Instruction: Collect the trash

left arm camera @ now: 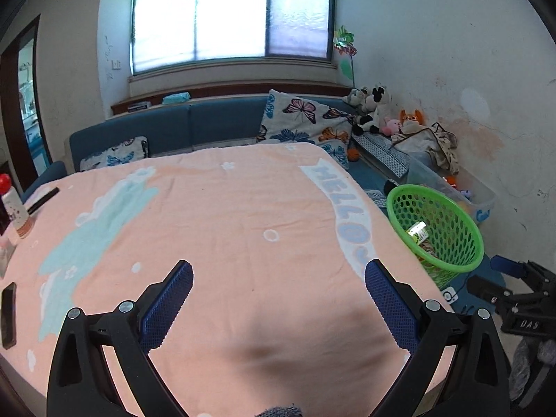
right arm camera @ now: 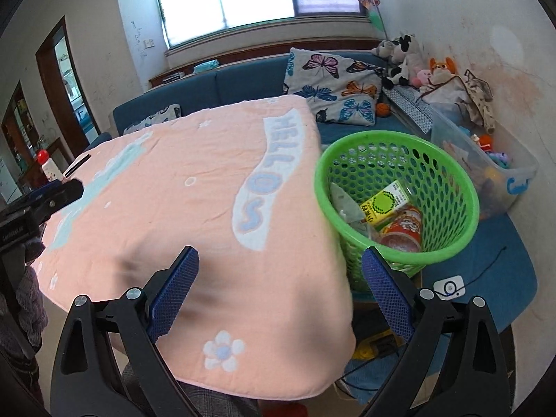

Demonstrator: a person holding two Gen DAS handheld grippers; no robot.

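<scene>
Pink cloth (left arm camera: 222, 215) printed with "HELLO" covers the table, with a blue sofa (left arm camera: 194, 125), butterfly cushions and soft toys under the window behind it. Beside the table's right edge stands a green basket (right arm camera: 462, 187), and inside it lie a yellow carton (right arm camera: 384, 205), a red printed cup (right arm camera: 403, 231) and a clear wrapper. Both the left gripper (left arm camera: 278, 274) and the right gripper (right arm camera: 279, 260) hang over the cloth with jaws spread wide and nothing between them.
</scene>
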